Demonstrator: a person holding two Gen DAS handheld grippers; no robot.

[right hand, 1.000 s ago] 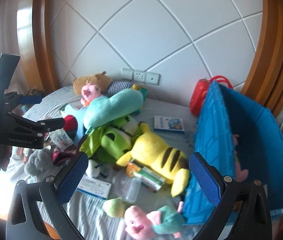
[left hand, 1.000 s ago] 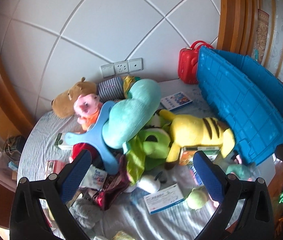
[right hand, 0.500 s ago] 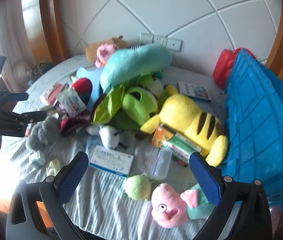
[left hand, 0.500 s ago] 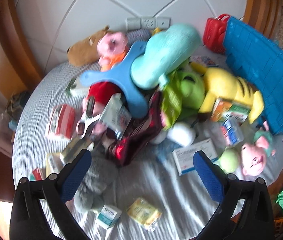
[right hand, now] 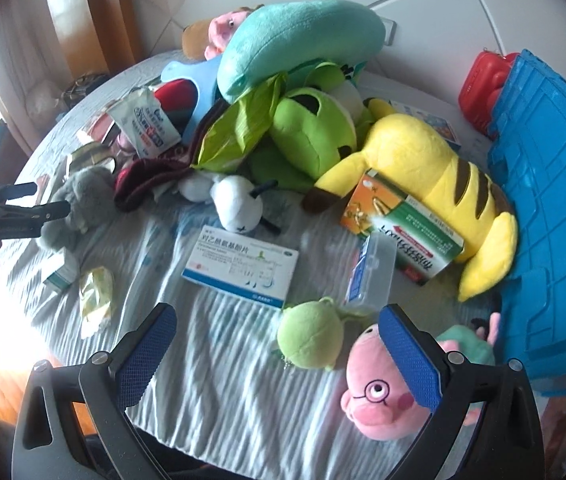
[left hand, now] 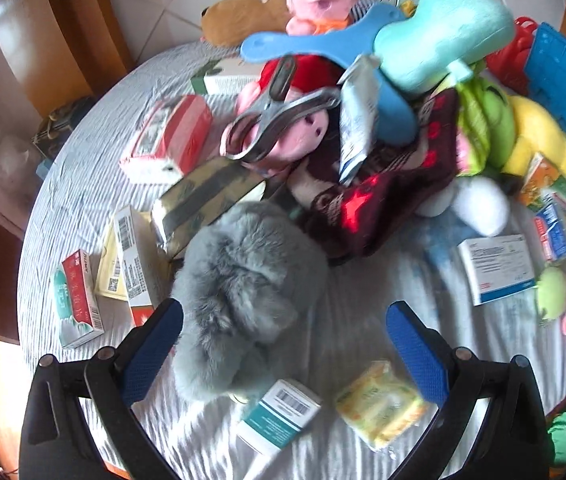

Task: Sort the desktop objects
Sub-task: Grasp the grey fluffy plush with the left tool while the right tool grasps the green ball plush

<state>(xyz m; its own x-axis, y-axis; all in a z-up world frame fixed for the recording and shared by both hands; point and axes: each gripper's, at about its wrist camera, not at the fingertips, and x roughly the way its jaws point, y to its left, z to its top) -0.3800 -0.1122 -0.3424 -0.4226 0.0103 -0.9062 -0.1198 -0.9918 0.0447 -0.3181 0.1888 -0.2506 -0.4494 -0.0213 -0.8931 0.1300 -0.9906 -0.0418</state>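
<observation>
As we look over the round tabletop (left hand: 83, 184) from its left side to its right, we think our sorting has hardly begun, because almost everything lies in one big mess

Far left we see small boxes: a red and green box (left hand: 77, 300), a long white box (left hand: 133, 256) beside it, and a red and white pack (left hand: 171, 136) further back. Our left claw (left hand: 283, 336) is spread wide and holds nothing. It hangs just over the fluffy gray toy (left hand: 239, 292), with one blue pad close to the toy's side. We guess this toy gets picked first. Near it lie a teal and white box (left hand: 279, 412) and a yellow packet (left hand: 379, 404)

In the middle sits the big pile: metal tongs (left hand: 275, 120) on a pink plush, a dark red cloth (left hand: 367, 200), a teal plush (right hand: 299, 40) on top, a green plush (right hand: 311, 128) and a yellow striped plush (right hand: 423, 160). A white and blue medicine box (right hand: 243, 268) lies flat in front

Our right claw (right hand: 279, 352) is also spread wide and holds nothing. It hangs above a small green ball toy (right hand: 311, 340) and a pink pig plush (right hand: 379, 400), which one pad partly covers

Far right is the blue crate (right hand: 555, 200). We cannot see inside it well here, so nearly all the sorting looks left to do
</observation>
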